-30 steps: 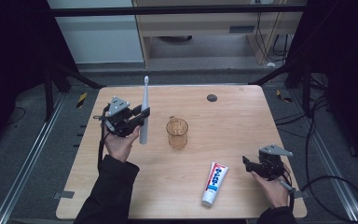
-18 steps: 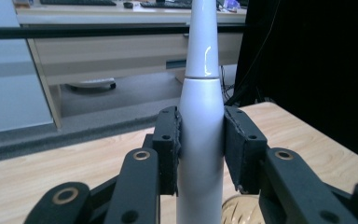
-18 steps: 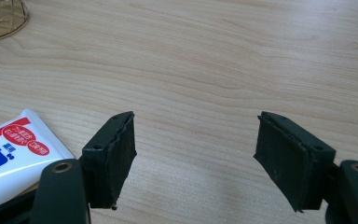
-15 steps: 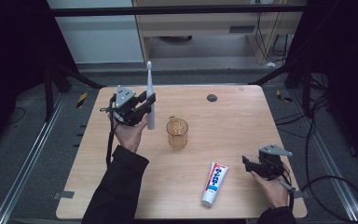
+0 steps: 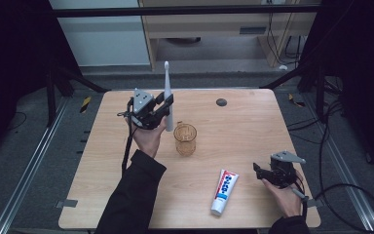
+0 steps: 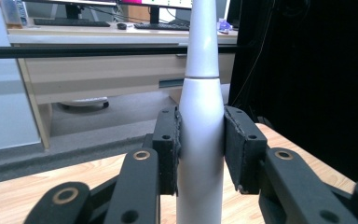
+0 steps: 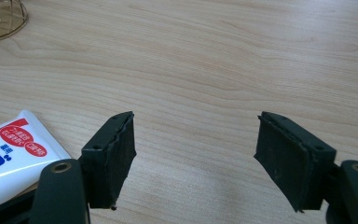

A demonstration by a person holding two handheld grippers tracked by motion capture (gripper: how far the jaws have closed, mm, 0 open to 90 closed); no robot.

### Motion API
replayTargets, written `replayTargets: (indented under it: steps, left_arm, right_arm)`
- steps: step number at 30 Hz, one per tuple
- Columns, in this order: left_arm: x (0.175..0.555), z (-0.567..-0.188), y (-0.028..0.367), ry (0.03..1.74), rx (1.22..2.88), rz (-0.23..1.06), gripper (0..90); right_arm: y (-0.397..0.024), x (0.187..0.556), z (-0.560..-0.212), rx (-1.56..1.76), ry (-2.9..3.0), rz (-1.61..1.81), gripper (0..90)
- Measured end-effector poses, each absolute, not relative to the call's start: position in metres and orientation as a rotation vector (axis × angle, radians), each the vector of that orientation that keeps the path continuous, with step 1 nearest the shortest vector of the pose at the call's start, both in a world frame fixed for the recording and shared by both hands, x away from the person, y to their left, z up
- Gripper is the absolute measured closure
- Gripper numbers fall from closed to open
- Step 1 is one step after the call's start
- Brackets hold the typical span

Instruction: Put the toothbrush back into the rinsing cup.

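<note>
Your table (image 5: 126,195) has its near edge cut off at the bottom of the high view, and your sleeve covers part of it. The toothpaste tube (image 5: 224,191) lies flat, nearer you than the cup (image 5: 185,139) and to its right; red and blue print on white, but I can't read any of it, even in the right gripper view (image 7: 14,149) where it's cropped. Your left gripper (image 5: 167,103) is clamped on the white toothbrush (image 5: 167,92), holding it upright just left of the cup; the head runs off the top in the left gripper view (image 6: 201,116). It's moved farther back along the table than a second ago. Your right gripper (image 5: 256,169) rests right of the tube, jaws spread, nothing between them.
</note>
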State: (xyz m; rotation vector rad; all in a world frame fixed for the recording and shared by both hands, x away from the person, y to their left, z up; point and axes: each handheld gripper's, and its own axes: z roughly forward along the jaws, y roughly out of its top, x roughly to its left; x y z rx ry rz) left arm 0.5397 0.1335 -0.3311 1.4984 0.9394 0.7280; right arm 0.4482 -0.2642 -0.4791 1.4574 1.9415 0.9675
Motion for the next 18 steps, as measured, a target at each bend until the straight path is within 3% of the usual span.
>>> replayTargets:
  steps: [18]
  left_arm:
    - [0.544,-0.343,0.114,0.905,1.487,0.693,66.6]
  right_arm:
    - [-0.265,0.449,-0.48,1.457,1.945,0.966,28.2]
